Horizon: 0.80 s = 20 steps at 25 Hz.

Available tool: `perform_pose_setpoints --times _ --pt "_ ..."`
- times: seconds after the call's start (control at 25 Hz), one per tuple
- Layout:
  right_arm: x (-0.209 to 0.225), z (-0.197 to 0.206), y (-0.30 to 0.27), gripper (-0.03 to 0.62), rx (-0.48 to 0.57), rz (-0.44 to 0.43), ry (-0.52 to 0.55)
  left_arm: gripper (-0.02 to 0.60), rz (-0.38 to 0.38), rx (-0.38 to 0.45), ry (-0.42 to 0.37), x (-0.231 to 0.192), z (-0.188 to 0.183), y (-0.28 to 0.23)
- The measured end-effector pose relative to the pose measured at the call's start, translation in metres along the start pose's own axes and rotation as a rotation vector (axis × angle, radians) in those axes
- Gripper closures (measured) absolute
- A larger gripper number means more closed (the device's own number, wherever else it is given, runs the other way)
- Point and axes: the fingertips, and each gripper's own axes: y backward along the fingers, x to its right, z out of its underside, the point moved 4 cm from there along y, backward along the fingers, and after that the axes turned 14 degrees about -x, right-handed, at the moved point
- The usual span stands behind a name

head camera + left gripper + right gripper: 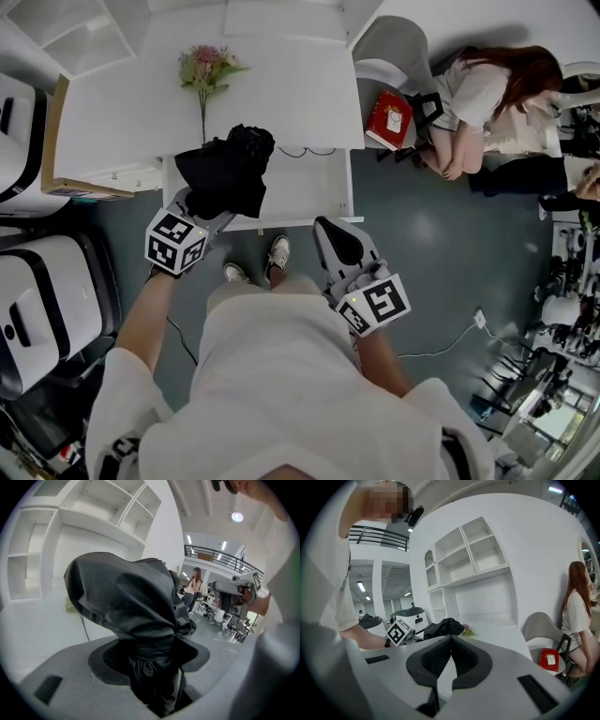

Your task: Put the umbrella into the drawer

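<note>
Head view looks down on a white desk (281, 84) whose drawer (314, 192) stands pulled out from the front edge, toward the person. The left gripper (202, 202) is at the drawer's front left corner. Its fingers pinch the umbrella (228, 169), a folded bundle of black cloth. In the left gripper view the two pads are closed on the gathered cloth of the umbrella (126, 616), which bulges out above the left gripper (150, 660). The bundle lies over the left half of the open drawer, and its far end reaches the desk's front edge. I cannot tell whether it rests on the drawer's floor or hangs just above it.

The right gripper (330, 232) is just outside the drawer's front right corner. In its own view the right gripper (451, 641) has its fingers pressed together at the tips with nothing between them, and the umbrella (443, 627) shows beyond them. A bunch of flowers (208, 67) lies well back on the desk.

Judging by this, the drawer is already open and the umbrella has been brought to it. What is left is to lay it fully inside, let go, and probably push the drawer shut.
</note>
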Motion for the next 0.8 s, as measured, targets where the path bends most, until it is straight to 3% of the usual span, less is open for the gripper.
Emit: perform_pose_setpoints --times 0.44,0.64,0.8 --pt "-0.003 0.012 0.018 0.592 -0.030 0.056 -0.010 0.307 0.018 -0.200 -0.171 -0.008 0.020 -0.061" --pt "-0.001 0.015 0.020 0.592 -0.037 0.067 -0.015 0.307 -0.016 -0.294 -0.290 -0.016 0.028 -0.081" --pt "0.004 0.017 0.018 0.592 -0.047 0.063 -0.026 0.307 -0.008 -0.336 -0.316 -0.020 0.038 -0.097"
